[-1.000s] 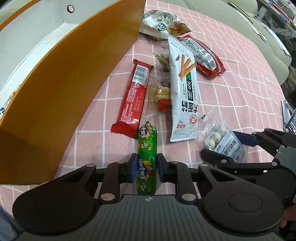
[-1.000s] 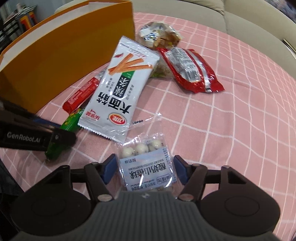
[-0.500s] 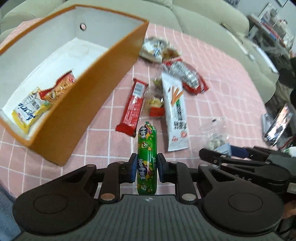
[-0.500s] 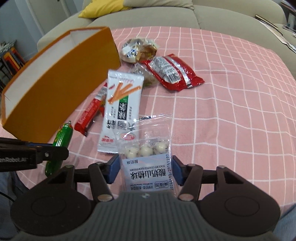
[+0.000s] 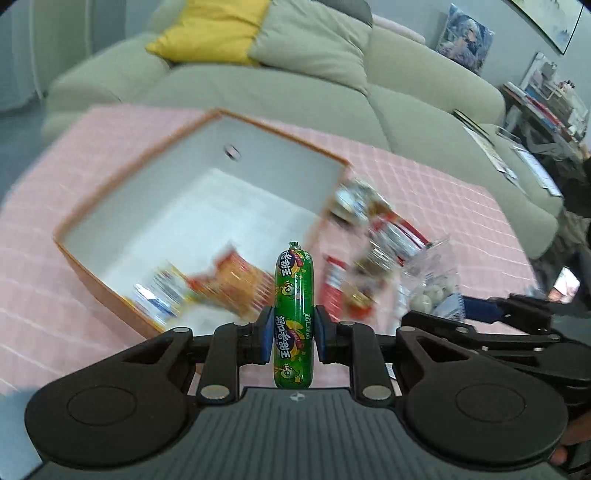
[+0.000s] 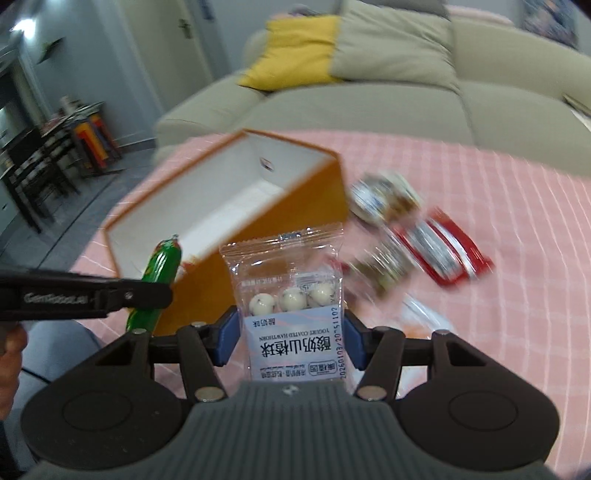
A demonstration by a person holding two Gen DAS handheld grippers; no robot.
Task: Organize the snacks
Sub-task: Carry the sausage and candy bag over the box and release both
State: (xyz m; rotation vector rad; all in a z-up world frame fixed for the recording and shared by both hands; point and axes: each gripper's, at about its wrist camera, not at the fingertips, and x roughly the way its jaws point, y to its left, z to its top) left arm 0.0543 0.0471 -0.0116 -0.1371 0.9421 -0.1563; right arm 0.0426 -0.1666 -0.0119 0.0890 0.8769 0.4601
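Note:
My left gripper (image 5: 293, 334) is shut on a green sausage stick (image 5: 294, 295) and holds it in the air above the near edge of the orange box (image 5: 110, 295). The box is white inside and holds two snack packs (image 5: 229, 284). My right gripper (image 6: 290, 334) is shut on a clear packet of yogurt hawthorn balls (image 6: 291, 295) and holds it lifted, right of the box (image 6: 295, 206). The left gripper and its sausage (image 6: 159, 273) show at the left of the right wrist view.
Several snack packs lie on the pink checked tablecloth (image 6: 517, 229) right of the box, among them a red packet (image 6: 443, 251) and a pale round bag (image 6: 384, 199). A beige sofa (image 5: 295, 85) with a yellow cushion (image 5: 210, 33) stands behind the table.
Both grippers have risen off the table with their snacks. The left gripper has moved up and left over the box. The view now takes in the sofa.

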